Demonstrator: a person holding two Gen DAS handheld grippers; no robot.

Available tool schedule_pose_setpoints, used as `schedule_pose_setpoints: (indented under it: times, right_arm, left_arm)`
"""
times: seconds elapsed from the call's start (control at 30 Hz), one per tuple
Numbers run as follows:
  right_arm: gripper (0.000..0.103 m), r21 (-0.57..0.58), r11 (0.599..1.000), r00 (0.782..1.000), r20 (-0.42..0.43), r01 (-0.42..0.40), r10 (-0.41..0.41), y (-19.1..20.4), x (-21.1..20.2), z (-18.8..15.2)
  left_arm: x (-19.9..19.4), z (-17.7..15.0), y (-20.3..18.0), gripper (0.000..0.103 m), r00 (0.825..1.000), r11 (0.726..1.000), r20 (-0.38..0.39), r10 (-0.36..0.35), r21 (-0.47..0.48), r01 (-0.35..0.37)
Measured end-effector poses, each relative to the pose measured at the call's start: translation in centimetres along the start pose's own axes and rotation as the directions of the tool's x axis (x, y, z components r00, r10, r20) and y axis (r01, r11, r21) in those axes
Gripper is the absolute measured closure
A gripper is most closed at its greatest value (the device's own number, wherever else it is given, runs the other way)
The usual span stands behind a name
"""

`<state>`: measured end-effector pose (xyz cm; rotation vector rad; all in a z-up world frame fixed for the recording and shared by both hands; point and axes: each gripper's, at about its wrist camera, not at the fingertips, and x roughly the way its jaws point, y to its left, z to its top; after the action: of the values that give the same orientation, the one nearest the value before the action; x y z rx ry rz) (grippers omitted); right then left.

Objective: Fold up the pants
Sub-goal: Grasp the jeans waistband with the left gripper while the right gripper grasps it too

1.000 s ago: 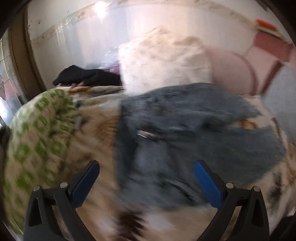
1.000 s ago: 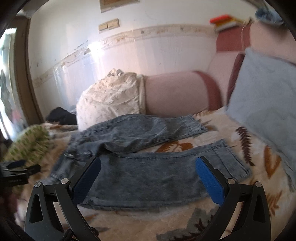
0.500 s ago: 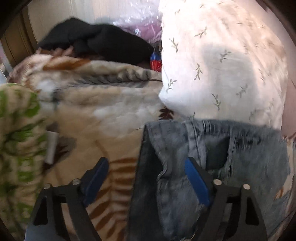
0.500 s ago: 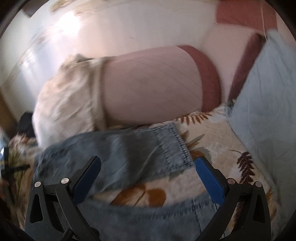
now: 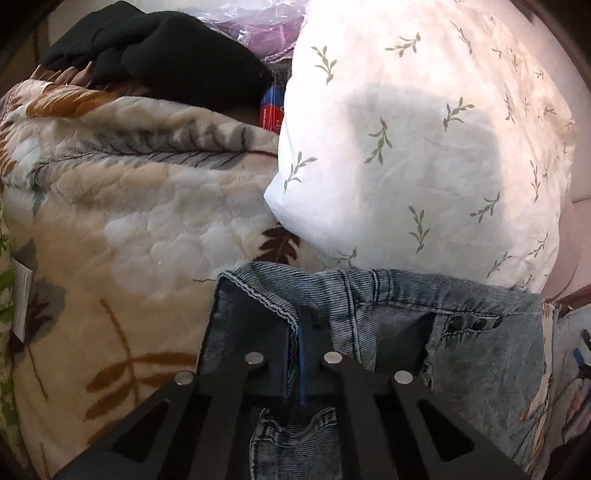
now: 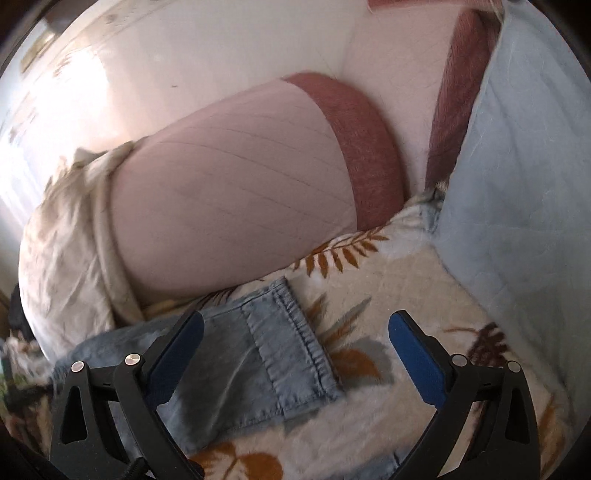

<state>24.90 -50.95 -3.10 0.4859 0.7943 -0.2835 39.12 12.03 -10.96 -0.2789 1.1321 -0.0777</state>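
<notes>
1. The pants (image 5: 461,332) lie flat on the leaf-print blanket (image 5: 129,221), their waistband against the white pillow (image 5: 424,147).
2. The left gripper (image 5: 301,354) has just clamped onto the waistband edge.
3. The right gripper (image 6: 295,347) hovers over a leg hem (image 6: 295,339), its jaws wide though narrowing slightly, pads clear of the cloth.
4. A purple plastic bag (image 5: 258,26) behind the black garment (image 5: 166,51) is largely hidden; its contents cannot be made out.

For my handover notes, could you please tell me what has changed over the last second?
The left tool moved in to the waistband of the blue denim pants and closed on it. The right tool travelled to the far leg's hem, its jaws narrowing slightly but open, gripping nothing. The pants lie spread on the leaf-print blanket as before.
</notes>
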Motion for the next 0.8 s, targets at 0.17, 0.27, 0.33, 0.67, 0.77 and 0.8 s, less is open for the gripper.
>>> schedule_pose_setpoints:
  times: [0.17,0.27,0.33,0.67,0.77,0.8]
  right_arm:
    - [0.025,0.058,0.996,0.989,-0.122,-0.075,0.082,0.0,6.1,0.9]
    - [0.036,-0.004,0.997,0.983,-0.168,-0.077,0.076,2.3,9.2,0.9]
    - [0.051,-0.018,0.998,0.979,-0.194,-0.063,0.058,3.2,10.9,0.9]
    - [0.087,-0.138,0.984,0.972,-0.188,0.114,-0.139,4.7,14.3,0.6]
    - [0.095,-0.141,0.984,0.978,-0.161,0.11,-0.133,4.7,13.1,0.6]
    - [0.095,-0.148,0.983,0.98,-0.153,0.106,-0.129,4.8,12.6,0.6]
  left_arm:
    - [-1.9,-0.7,0.0,0.098,0.999,1.0,0.039,-0.024,-0.003,0.024]
    - [-4.0,-0.8,-0.7,0.098,0.997,0.999,0.064,-0.031,0.022,0.03]
    - [-5.1,-1.0,-1.2,0.098,0.997,0.999,0.073,-0.038,0.03,0.036]
    - [-6.0,0.4,-1.5,0.099,0.996,0.999,0.082,-0.034,0.013,0.033]
    - [-6.9,0.0,-1.7,0.099,0.994,0.999,0.102,-0.037,0.01,0.036]
    - [-7.3,-0.3,-1.4,0.099,0.994,0.999,0.108,-0.035,0.013,0.034]
